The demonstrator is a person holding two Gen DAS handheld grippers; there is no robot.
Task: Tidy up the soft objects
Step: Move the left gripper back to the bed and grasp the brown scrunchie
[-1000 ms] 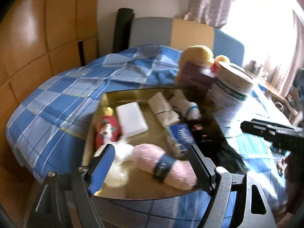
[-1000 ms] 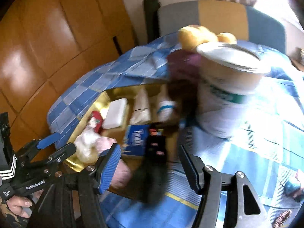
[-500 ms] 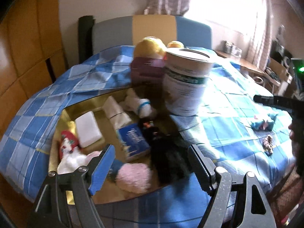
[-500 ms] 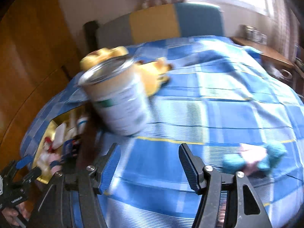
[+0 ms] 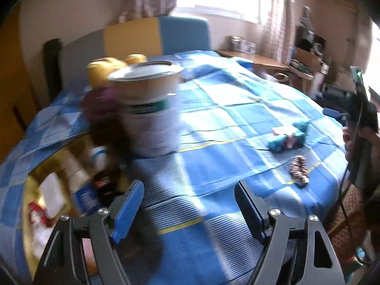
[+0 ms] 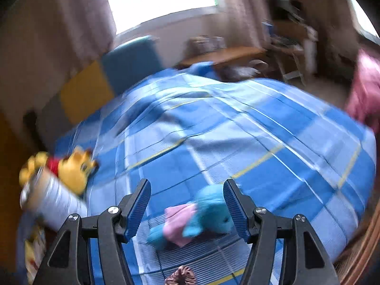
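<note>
A teal and pink plush toy (image 6: pixel 197 220) lies on the blue checked bedspread (image 6: pixel 237 137), between the jaws of my open, empty right gripper (image 6: pixel 187 201). A brown scrunchie (image 6: pixel 181 276) lies just in front of it. In the left wrist view the plush (image 5: pixel 288 136) and the scrunchie (image 5: pixel 299 169) lie to the right. My left gripper (image 5: pixel 188 204) is open and empty above the bedspread. A gold tray (image 5: pixel 30 185) at the left holds several soft items, blurred. A yellow bear plush (image 6: pixel 71 168) lies behind a large white tin (image 5: pixel 148 109).
A padded headboard (image 5: pixel 142 38) stands behind the bed. A wooden side table (image 5: pixel 256 59) with jars is at the far right. A dark fluffy item (image 5: pixel 142 232) hangs over the tray's near edge. My right gripper's handle shows at the right of the left wrist view (image 5: pixel 361 118).
Both grippers have swung right, away from the tray. The right gripper has come close over the teal and pink plush, which now lies between its jaws.
</note>
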